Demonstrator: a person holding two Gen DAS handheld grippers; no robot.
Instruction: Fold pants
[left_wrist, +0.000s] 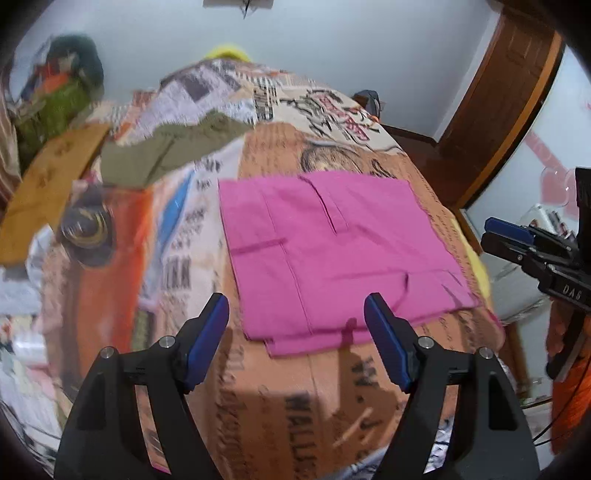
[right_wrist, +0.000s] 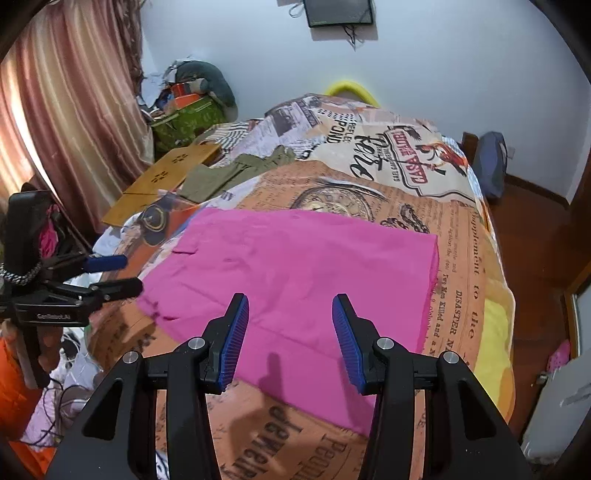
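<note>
- Both sets of jaws stand apart and hold nothing: the left gripper (left_wrist: 297, 319) gapes wider, the right gripper (right_wrist: 290, 326) about half-spread, each above the near edge.
- Pink pants (right_wrist: 295, 273) lie folded into a flat rectangle on the printed bedspread (right_wrist: 472, 258).
- Risk, as I judge it: a low finger could snag the loose near hem (left_wrist: 306, 341) and drag the layers askew.
- Olive garment (right_wrist: 236, 173) lies well apart.

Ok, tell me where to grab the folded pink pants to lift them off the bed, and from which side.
Take the pink pants at the near folded edge, where the layers stack and overhang slightly, coming in low from the near side. They lie flat on the printed bedspread, so a jaw probably has to slide under that edge. Both the left gripper and the right gripper hang open above it.
</note>
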